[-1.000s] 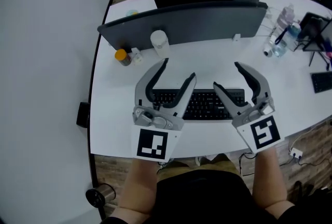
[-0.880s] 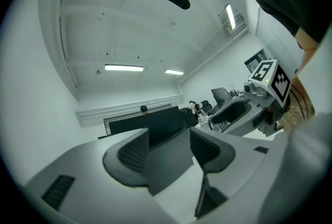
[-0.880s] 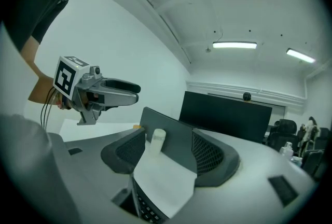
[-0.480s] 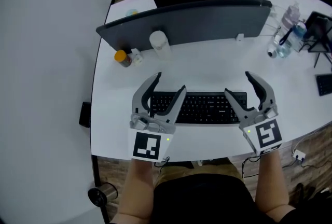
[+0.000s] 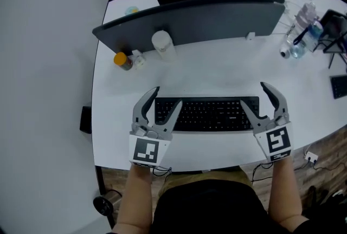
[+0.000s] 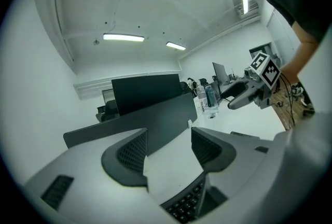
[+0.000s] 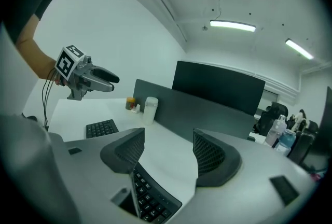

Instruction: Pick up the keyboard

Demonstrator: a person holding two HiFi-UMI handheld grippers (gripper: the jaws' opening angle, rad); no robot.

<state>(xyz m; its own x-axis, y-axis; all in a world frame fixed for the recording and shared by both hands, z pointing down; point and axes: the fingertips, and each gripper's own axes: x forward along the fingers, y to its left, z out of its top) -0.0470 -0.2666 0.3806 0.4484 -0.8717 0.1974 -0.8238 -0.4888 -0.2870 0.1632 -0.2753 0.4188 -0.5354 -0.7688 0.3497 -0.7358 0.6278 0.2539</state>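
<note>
Plainly both claws gape wide, holding nothing. The keyboard (image 5: 209, 114) lies flat on the bench (image 5: 217, 65), one end under the left claw (image 5: 167, 97), the other under the right claw (image 5: 253, 95). It is probably light, stiff and slick; pinch both ends evenly, clear of the keys.

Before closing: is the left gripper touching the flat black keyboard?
Cannot tell. In its own view the left gripper stands open over the black keyboard; any contact beneath the jaws is hidden.
</note>
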